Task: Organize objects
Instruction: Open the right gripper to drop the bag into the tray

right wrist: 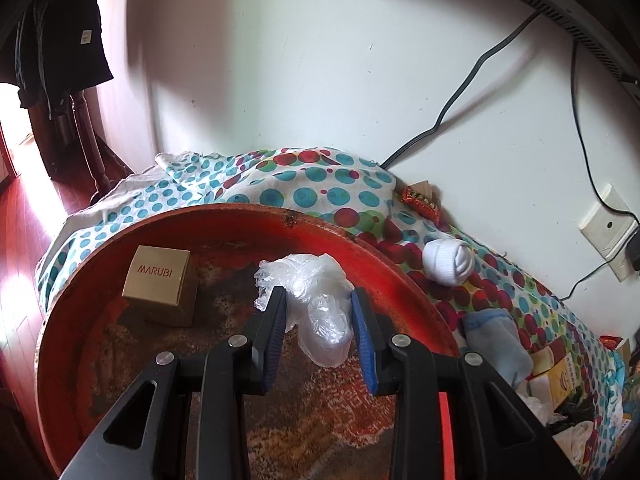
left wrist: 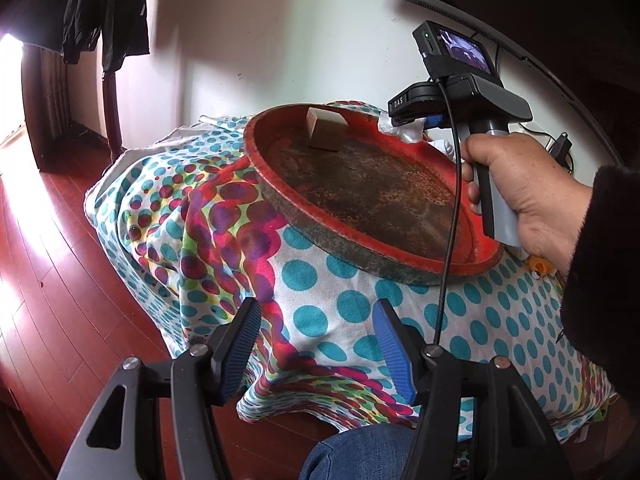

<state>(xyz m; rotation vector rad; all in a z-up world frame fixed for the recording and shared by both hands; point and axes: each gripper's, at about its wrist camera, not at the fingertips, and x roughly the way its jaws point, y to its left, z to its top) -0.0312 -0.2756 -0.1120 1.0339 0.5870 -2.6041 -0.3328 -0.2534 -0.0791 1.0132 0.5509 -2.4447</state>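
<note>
- over the big red tray (right wrist: 224, 224) on the spotty cloth (right wrist: 320, 196), the right hand-held gripper (right wrist: 320, 316) is pinching a crumpled clear plastic bag (right wrist: 316, 296) between its blue pads.
- the bag hangs just above the worn middle of the tray, near the far rim.
- a small brown box (right wrist: 160, 284) with "marubi" on it already sits in the tray, off to the left of the bag.
- the left hand-held gripper (left wrist: 316, 344) is spread apart with nothing in it, and it hovers over the cloth at the near edge of the bench.
- to do this step well, i think the bag should go down beside the box, not on top of it, and the pads should let go only when it is low, since a light bag can drift.
- a rolled white sock (right wrist: 446, 260) and a pale blue cloth (right wrist: 496, 340) lie on the spotty cloth outside the tray, on the right. they look like the next things to pick up.
</note>
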